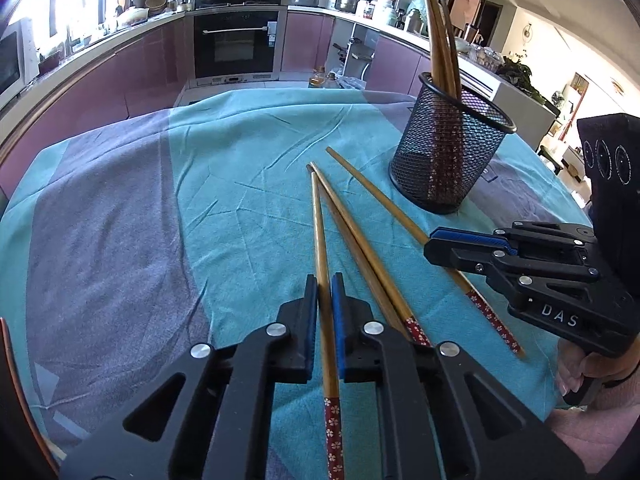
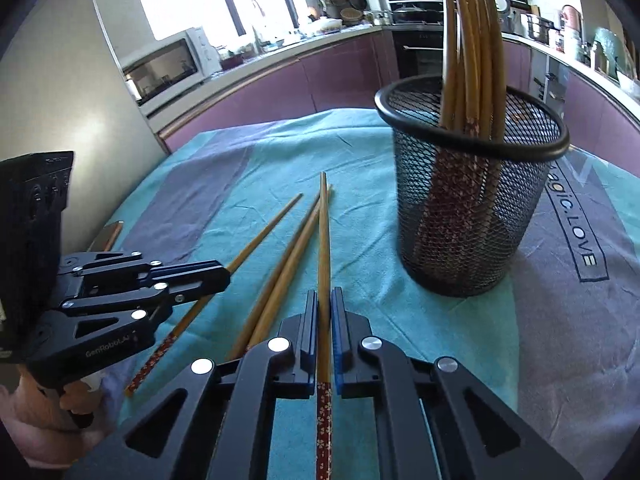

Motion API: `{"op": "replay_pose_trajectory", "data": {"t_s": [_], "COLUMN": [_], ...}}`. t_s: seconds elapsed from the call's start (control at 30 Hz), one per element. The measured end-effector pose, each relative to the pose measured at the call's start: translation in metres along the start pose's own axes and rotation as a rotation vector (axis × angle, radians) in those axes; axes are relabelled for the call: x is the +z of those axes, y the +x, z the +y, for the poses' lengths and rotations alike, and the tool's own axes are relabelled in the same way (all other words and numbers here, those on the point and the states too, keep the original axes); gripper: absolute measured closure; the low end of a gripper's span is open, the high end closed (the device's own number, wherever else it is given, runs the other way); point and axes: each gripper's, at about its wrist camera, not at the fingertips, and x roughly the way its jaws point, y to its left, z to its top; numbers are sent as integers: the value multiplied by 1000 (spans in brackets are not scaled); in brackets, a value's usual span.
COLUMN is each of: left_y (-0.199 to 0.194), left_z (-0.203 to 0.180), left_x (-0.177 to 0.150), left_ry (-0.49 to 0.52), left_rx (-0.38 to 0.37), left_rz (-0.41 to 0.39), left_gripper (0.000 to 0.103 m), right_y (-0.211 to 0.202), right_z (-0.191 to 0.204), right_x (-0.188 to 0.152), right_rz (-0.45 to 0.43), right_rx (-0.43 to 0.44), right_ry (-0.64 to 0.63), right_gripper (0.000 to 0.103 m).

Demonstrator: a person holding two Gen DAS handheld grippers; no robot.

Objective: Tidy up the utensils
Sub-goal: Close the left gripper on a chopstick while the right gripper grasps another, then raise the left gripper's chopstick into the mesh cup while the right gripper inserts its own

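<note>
Several wooden chopsticks with red flowered ends lie on the teal cloth. My left gripper (image 1: 324,280) is shut on the leftmost chopstick (image 1: 320,220), near its patterned end. My right gripper (image 2: 324,300) is shut on the rightmost chopstick (image 2: 323,240). A loose pair of chopsticks (image 1: 360,248) (image 2: 288,252) lies between the two held ones, tips converging. Each view shows the other tool: the right gripper (image 1: 434,245) at the right, the left gripper (image 2: 222,278) at the left. A black mesh holder (image 1: 452,152) (image 2: 472,200) stands upright beyond, with several chopsticks leaning inside.
A teal and grey-purple tablecloth (image 1: 160,200) covers the table. A person's hand (image 1: 580,368) grips the right tool's handle. Purple kitchen cabinets, an oven (image 1: 236,44) and a microwave (image 2: 168,64) stand beyond the table's far edge.
</note>
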Motion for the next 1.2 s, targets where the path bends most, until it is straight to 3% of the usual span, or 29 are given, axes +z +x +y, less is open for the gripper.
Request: {"op": "replay_pose_trajectory", "data": {"t_s": [0.37, 0.63, 0.83, 1.2], "left_y": [9, 18, 16, -29], "left_z": [-10, -9, -12, -13], "left_x": [-5, -3, 2, 24], "left_ry": [44, 65, 53, 44], "left_rx": [-20, -27, -24, -127], "left_rz": [36, 60, 40, -65], "left_gripper": [95, 93, 95, 96], "right_y": [12, 18, 7, -40], "right_z": [9, 10, 3, -9], "right_x": [-5, -1, 1, 12], "right_rz": [79, 82, 45, -87], "right_rx": [16, 11, 25, 62], "right_ry": [-57, -70, -52, -24], "right_gripper": [95, 95, 97, 97]}}
